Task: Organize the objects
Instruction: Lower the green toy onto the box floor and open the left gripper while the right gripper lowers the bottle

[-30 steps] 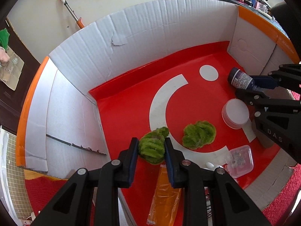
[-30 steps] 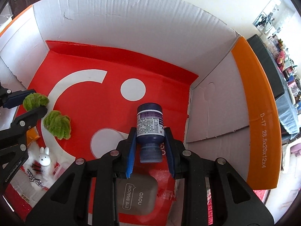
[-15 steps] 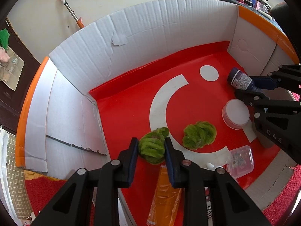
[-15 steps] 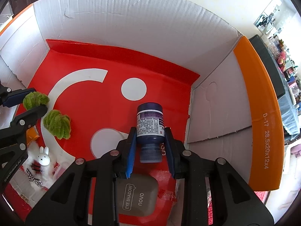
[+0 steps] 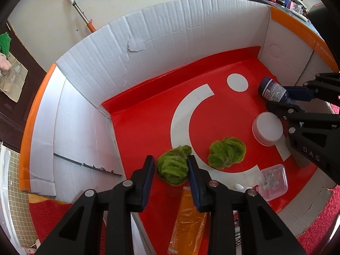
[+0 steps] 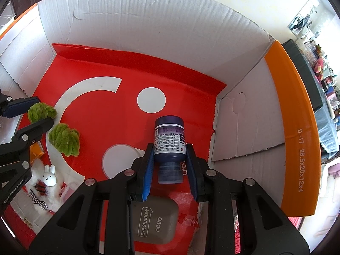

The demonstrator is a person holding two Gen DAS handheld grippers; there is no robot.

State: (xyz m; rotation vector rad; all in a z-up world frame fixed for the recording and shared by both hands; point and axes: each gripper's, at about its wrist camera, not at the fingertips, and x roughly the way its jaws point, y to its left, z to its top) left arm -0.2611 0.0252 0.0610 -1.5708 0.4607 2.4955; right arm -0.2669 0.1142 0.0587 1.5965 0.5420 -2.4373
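Observation:
I work inside a cardboard box (image 5: 170,31) with a red and white floor. My left gripper (image 5: 170,163) is shut on a fuzzy green clump (image 5: 173,167) near the box's left front. It also shows in the right wrist view (image 6: 40,111). A second green clump (image 5: 226,152) lies free on the floor to its right. My right gripper (image 6: 169,154) is shut on a dark blue bottle (image 6: 169,142) with a white label, held cap toward me above the floor near the right wall. The bottle also shows in the left wrist view (image 5: 274,89).
A round white-lidded jar (image 5: 267,128), a clear plastic case (image 5: 274,178) and an orange packet (image 5: 189,218) lie near the front. A grey eye shadow case (image 6: 155,221) sits under my right gripper. A small white rabbit figure (image 6: 49,175) lies on white fluff at front left.

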